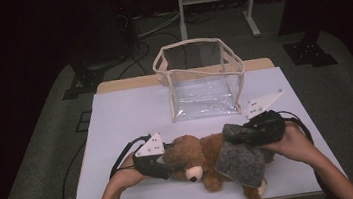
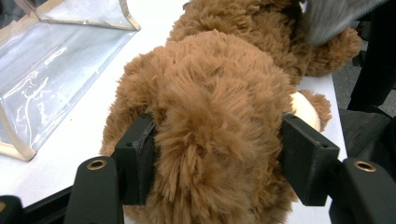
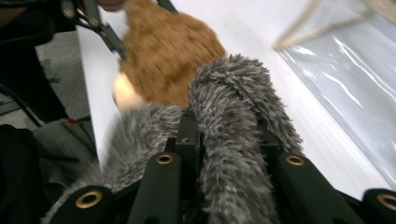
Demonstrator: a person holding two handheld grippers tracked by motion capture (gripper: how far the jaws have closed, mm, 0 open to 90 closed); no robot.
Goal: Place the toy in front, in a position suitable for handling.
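The counter has a pale white top with a wooden edge showing along its far side. A clear plastic bag with cream trim stands open at 12 o'clock, while a brown teddy bear lies at 6 o'clock, a grey fuzzy cloth draped over its body.

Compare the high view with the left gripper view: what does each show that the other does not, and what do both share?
High view alone: both forearms, the right gripper pinching the grey cloth, the bear's snout and the whole table.
Left gripper view alone: close up, the left gripper with its pads pressed into the brown fur.
Both: the teddy bear, the clear bag and the white tabletop.
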